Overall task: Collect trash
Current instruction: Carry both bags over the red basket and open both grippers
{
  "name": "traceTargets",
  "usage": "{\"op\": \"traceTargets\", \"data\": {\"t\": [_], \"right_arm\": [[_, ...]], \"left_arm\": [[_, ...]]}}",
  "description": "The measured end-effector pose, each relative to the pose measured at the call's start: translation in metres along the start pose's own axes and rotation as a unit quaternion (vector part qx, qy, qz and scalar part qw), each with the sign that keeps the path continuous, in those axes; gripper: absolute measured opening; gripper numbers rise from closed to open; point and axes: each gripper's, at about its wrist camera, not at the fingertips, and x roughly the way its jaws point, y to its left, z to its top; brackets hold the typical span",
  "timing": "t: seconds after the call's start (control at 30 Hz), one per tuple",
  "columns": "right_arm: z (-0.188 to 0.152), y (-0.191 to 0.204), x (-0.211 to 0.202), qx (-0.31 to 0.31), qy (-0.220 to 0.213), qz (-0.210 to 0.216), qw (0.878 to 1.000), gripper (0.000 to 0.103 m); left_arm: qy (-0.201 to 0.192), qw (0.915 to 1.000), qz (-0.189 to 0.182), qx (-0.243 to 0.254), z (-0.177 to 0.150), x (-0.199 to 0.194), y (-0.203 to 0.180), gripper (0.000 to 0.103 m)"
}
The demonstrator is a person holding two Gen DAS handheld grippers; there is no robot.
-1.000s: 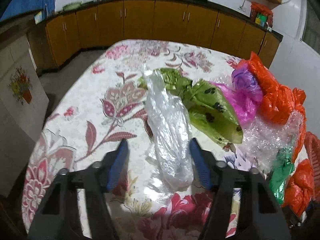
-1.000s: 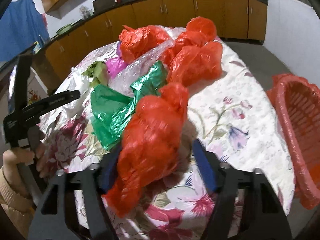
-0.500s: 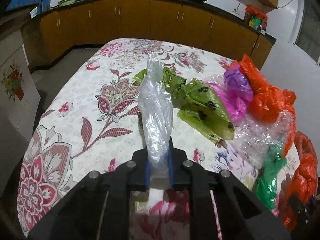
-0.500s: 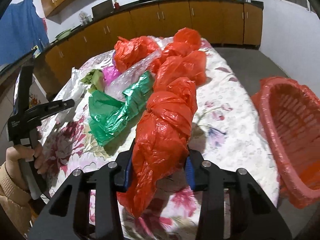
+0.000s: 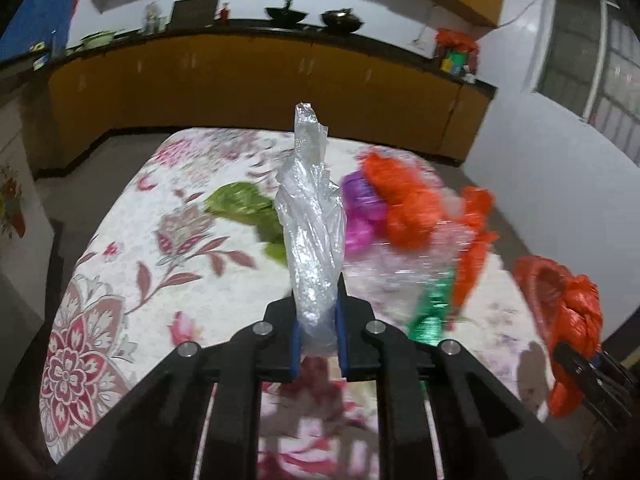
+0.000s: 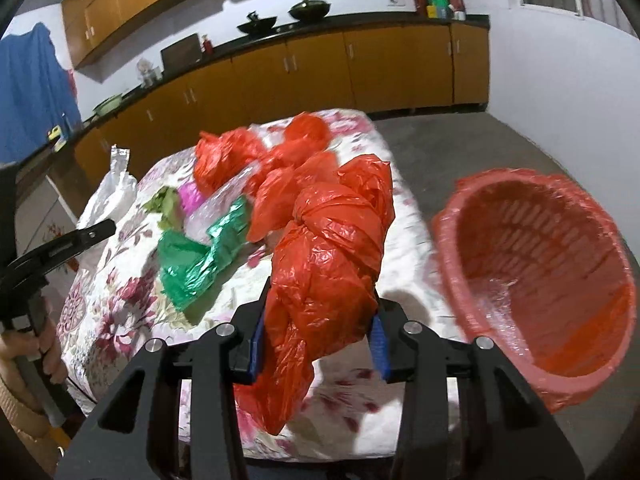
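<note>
Two handheld grippers lift plastic waste off a flower-patterned worktop point(image 5: 120, 264) in a kitchen lined with orange cabinets point(image 6: 320, 76). The left gripper point(image 5: 318, 346) has just closed its blue-padded fingers point(image 5: 297, 344) on a crumpled clear plastic bag point(image 5: 312, 232), which stands upright from the grip, its twisted top reaching above the far edge of the worktop in the left wrist view. The right gripper point(image 6: 318, 344) has likewise just closed, and is clamped on a knotted red plastic bag point(image 6: 332, 248); the bag bulges out between the fingers and its loose tail hangs below them.

Left on the cloth are more scraps: a light green bag point(image 5: 244, 204) behind the clear one, a magenta bag point(image 5: 362, 216) beside it, several red bags point(image 6: 224, 156) heaped toward the far right of the worktop, a sheet of clear wrap point(image 5: 404, 264) and a shiny dark green bag point(image 6: 200, 256) in front of them. The left wrist view is smeared, so their outlines there are uncertain.

A red plastic basket point(image 6: 536, 276), lined with clear film, sits to the right of the worktop, just beside the held red bag in the right wrist view. A person's hand point(image 6: 44, 344) grips the handle of the left gripper at that view's left edge.
</note>
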Motion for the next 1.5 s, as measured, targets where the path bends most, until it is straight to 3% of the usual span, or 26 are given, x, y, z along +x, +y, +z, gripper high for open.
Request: {"op": "traceTargets", "data": {"t": [0.27,0.7,1.13,1.5], "right_arm": [[0.004,-0.028,-0.018,0.023,-0.016,-0.025,0.999,0.042],[0.005,-0.053,-0.036,0.041,-0.032,-0.053,0.997,0.042],[0.013,-0.115,-0.071,0.094,-0.066,-0.113,0.987,0.042],[0.019,-0.14,-0.082,0.108,-0.083,-0.129,0.982,0.042]], "left_arm": [[-0.013,0.9983,-0.046,0.032,0.003,-0.019,-0.045,0.015],[-0.005,0.994,-0.087,0.066,-0.004,-0.023,-0.087,0.015],[0.01,0.9805,-0.166,0.104,-0.014,-0.021,-0.159,0.015],[0.023,0.9662,-0.22,0.133,-0.019,-0.012,-0.217,0.015]]}}
